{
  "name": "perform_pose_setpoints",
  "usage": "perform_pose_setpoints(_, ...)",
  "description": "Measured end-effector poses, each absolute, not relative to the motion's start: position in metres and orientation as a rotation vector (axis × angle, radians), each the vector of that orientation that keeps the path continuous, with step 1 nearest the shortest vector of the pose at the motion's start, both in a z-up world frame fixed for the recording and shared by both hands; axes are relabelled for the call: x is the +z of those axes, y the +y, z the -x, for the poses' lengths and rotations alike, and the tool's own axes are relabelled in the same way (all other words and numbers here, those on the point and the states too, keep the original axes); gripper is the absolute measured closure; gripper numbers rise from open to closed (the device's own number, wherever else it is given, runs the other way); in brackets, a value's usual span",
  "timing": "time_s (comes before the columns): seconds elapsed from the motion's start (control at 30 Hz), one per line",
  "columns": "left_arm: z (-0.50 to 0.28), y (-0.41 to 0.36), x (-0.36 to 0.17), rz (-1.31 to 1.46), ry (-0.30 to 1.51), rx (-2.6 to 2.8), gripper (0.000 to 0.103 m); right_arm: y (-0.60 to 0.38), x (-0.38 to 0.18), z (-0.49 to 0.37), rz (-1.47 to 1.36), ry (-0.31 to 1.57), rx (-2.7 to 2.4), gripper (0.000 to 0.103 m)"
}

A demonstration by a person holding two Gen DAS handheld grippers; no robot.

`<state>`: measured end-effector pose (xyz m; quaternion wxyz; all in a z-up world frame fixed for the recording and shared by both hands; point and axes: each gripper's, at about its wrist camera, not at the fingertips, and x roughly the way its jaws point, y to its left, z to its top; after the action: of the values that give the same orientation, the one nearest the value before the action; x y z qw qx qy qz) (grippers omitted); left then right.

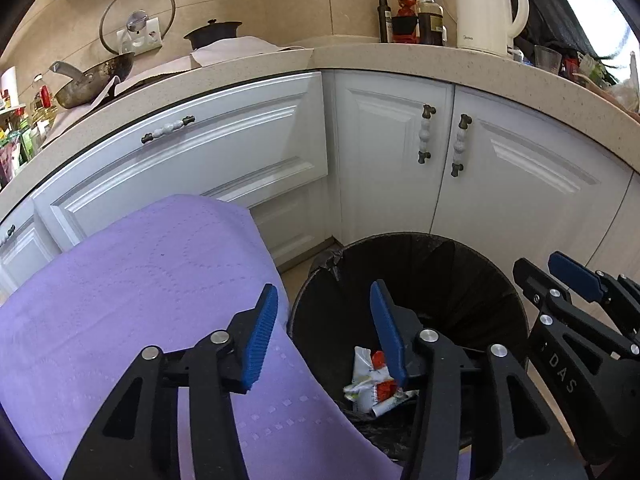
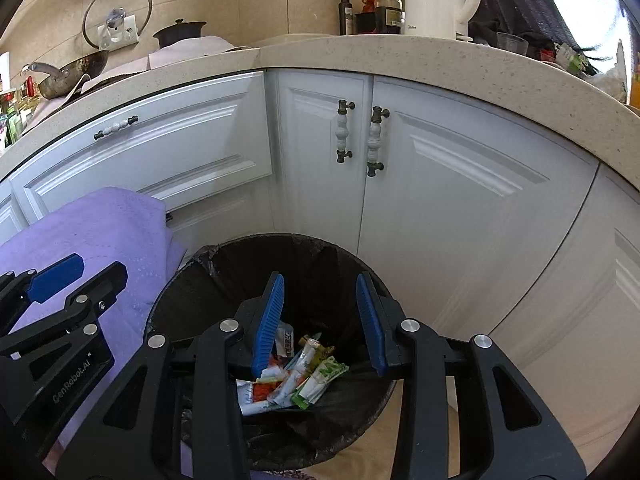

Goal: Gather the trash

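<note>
**Now both claws hang released over the bin**

From my seat I look down both grippers at the black-lined trash bin [image 2: 224,272] standing on the floor in the corner of the white cabinets [image 2: 460,208]. My right gripper [image 2: 320,320] hangs over the bin's mouth, its blue pads apart with nothing between them. Below it, at the bottom of the liner, lies the trash [image 2: 296,376]: a small heap of crumpled wrappers, white, red and green, with a thin tube among them. My left gripper [image 1: 324,336] sits at the bin's left edge, also released and empty, one finger in front of the purple cloth [image 1: 140,280] just beside the bin, the other over the liner. Up on the speckled countertop [image 1: 400,58] I see a white kettle [image 1: 486,8], dark bottles [image 1: 430,16], a wok [image 1: 92,78] and a glass lid [image 1: 138,20] against the wall.
</note>
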<state>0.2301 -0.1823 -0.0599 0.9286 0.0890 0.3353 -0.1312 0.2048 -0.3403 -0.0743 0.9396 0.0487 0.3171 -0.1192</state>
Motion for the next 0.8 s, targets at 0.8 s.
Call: perform_pose_setpoints(0.8,-0.149,-0.115,-0.012,-0.137,0.592,-0.196,0.021,-0.295,-0.020,-0.120,-0.073,0.572,-0.242,0.038)
